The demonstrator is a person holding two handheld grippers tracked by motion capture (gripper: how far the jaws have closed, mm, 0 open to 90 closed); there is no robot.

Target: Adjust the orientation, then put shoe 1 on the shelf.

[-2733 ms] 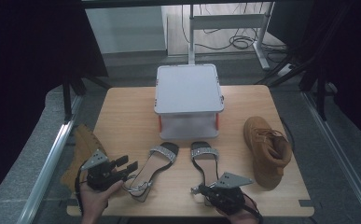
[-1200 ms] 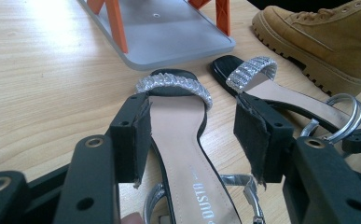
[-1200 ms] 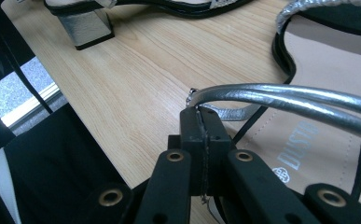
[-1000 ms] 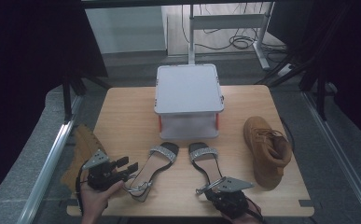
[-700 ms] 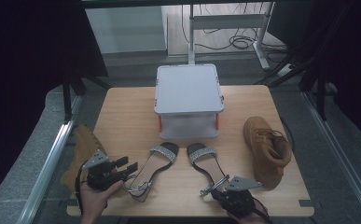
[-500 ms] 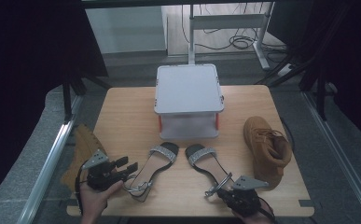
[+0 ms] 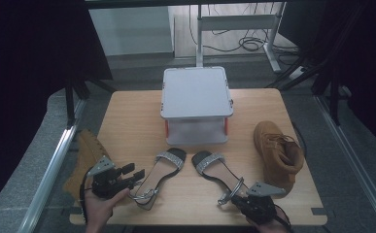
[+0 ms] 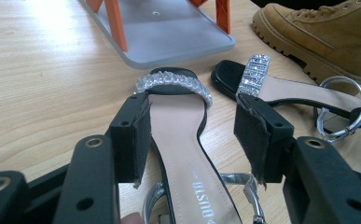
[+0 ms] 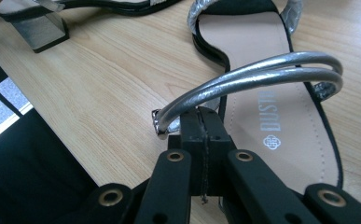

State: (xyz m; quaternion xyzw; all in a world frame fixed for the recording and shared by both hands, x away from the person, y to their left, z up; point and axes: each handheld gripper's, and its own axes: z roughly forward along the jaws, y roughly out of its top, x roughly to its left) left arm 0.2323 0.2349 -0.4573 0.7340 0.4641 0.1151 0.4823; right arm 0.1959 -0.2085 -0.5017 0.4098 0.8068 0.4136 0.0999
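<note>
Right tongs (image 9: 201, 126) clamped on the right sandal's (image 7: 219, 170) silver ankle ring (image 9: 248, 81); left tongs (image 8: 192, 135) wide, around nothing.

The left sandal (image 8: 187, 154) lies between and beyond the parted left jaws, heel toward the person. Both sandals lie side by side on the bench (image 7: 127, 126), toes toward the lidded grey storage box (image 7: 195, 92) — a tan boot (image 7: 278, 153) stands right of them, another (image 7: 86, 155) at the left edge. By my reading the work is early — one sandal gripped, its mate not yet grasped, the box lid on.
</note>
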